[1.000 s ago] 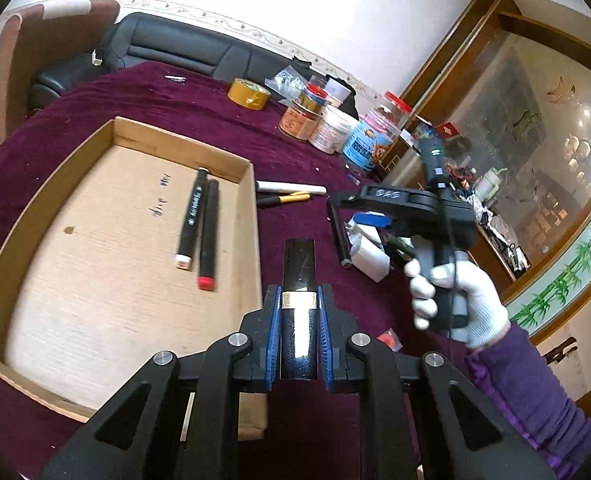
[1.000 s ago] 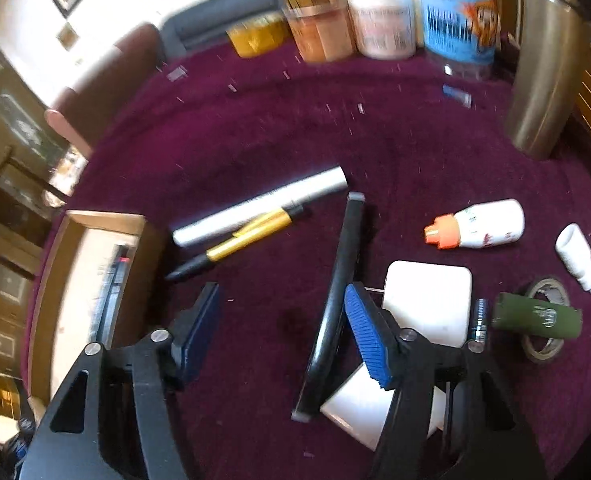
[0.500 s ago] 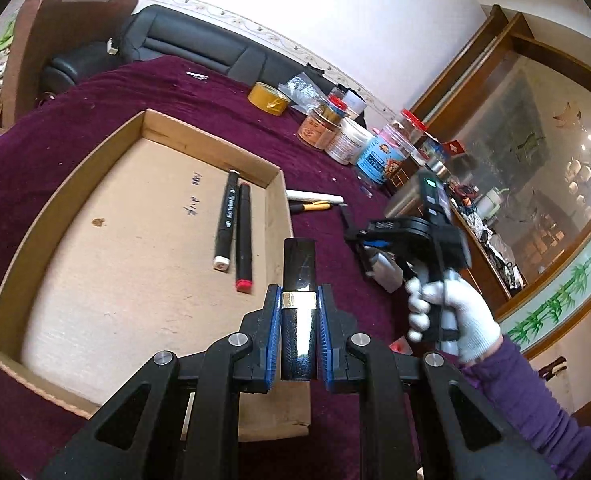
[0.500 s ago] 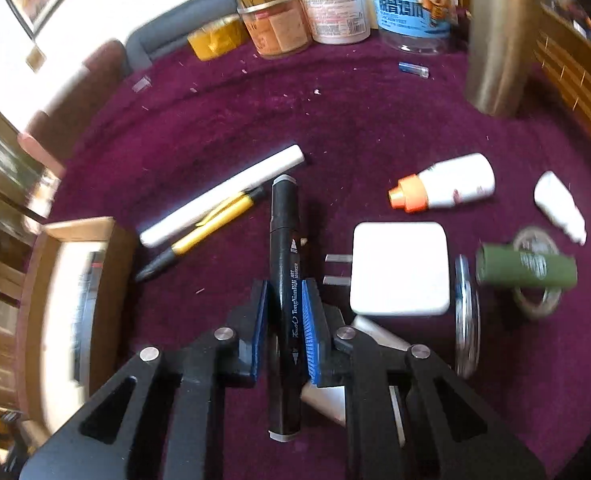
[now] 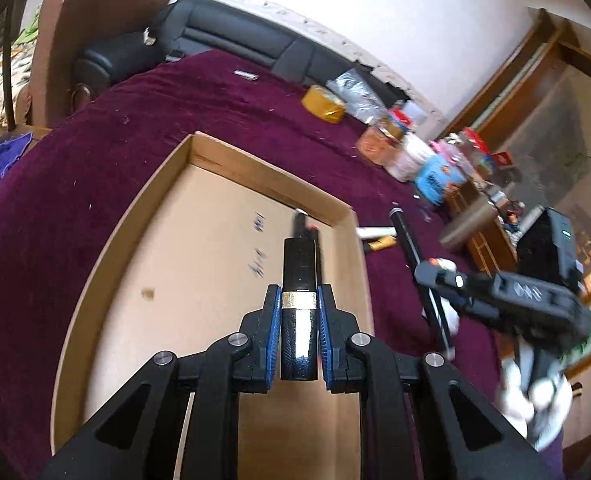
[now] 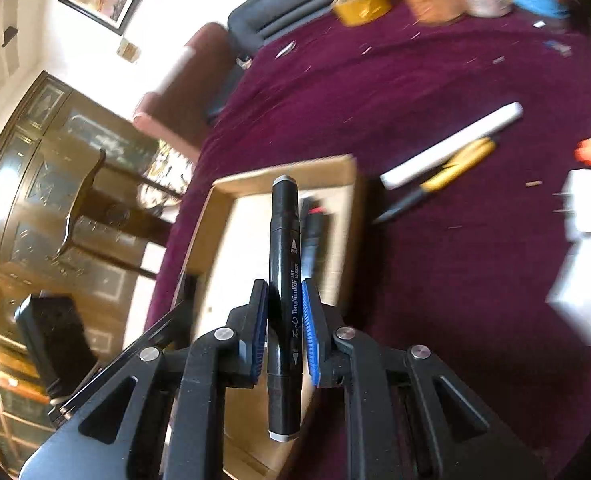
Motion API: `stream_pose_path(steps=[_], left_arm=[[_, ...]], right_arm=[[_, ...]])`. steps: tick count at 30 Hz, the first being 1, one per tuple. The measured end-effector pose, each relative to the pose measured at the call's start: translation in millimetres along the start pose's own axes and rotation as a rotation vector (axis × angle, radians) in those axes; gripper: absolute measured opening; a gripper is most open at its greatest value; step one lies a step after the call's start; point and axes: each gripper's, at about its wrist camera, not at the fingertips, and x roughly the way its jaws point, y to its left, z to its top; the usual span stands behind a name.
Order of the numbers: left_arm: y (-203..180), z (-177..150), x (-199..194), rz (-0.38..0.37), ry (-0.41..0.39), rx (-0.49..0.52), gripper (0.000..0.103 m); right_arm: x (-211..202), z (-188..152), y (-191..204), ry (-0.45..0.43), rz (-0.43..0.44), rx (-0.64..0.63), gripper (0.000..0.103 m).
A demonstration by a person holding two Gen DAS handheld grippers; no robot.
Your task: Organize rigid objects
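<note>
Left wrist view first: the left gripper is clamped on a glossy black tube with a gold band, hanging over the cardboard tray. Best bet, I'd say, is to bring it low and lay it parallel to the markers already in there before letting go, so it doesn't roll (it's round and slick). Compared with a second ago the tray fills way more of the view and sits straight under the tube.

Right wrist view: the right gripper is clenched on a black art marker, off the cloth with the tray's corner just ahead. Keep it level and clear the wall. A second ago those jaws were wide apart around the marker lying on the purple tablecloth; the white pen and yellow pen stayed put.
</note>
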Motion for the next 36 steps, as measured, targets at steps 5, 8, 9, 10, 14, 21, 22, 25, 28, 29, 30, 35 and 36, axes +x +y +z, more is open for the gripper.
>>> stream_pose_path(steps=[5,8,9,10,14,21,22,25,28,29,30,35,36], left_arm=[[17,25,38,0.041,0.047,-0.033,0.014],[28,34,57,0.044,0.071,-0.063,0.014],[31,35,61,0.043,0.077,-0.074,0.014],[35,36,66,0.042,0.083,-0.082,0.014],[41,38,73,0.035,0.091,-0.105,0.014],[43,38,57,-0.005,0.063,-0.152,0.040],[41,38,54,-0.008,0.056,-0.149,0.040],[31,35,39,-0.020,0.033,-0.131,0.046],[18,27,21,-0.037,0.016,-0.109,0.058],[11,23,16,-0.048,0.015,-0.101,0.059],[4,19,12,-0.059,0.015,-0.090,0.061],[-46,-2,2,-0.089,0.034,0.017,0.065],[-59,-5,4,-0.088,0.041,0.049,0.065]], right_arm=[[49,2,13,0.057,0.011,0.049,0.015],[65,6,12,0.075,0.011,0.080,0.015],[68,7,12,0.079,0.011,0.087,0.015],[72,9,12,0.082,0.007,0.091,0.015],[79,9,11,0.104,0.006,0.096,0.016],[63,13,13,0.073,-0.012,0.070,0.025],[54,12,12,0.060,-0.011,0.063,0.028],[22,10,6,0.009,-0.014,0.026,0.034],[-30,0,-8,-0.114,-0.072,-0.045,0.044],[-52,-6,-15,-0.176,-0.109,-0.072,0.052],[-72,-12,-23,-0.241,-0.154,-0.092,0.058],[-133,-25,-106,-0.395,-0.306,0.048,0.083],[-138,-24,-125,-0.393,-0.304,0.093,0.083]])
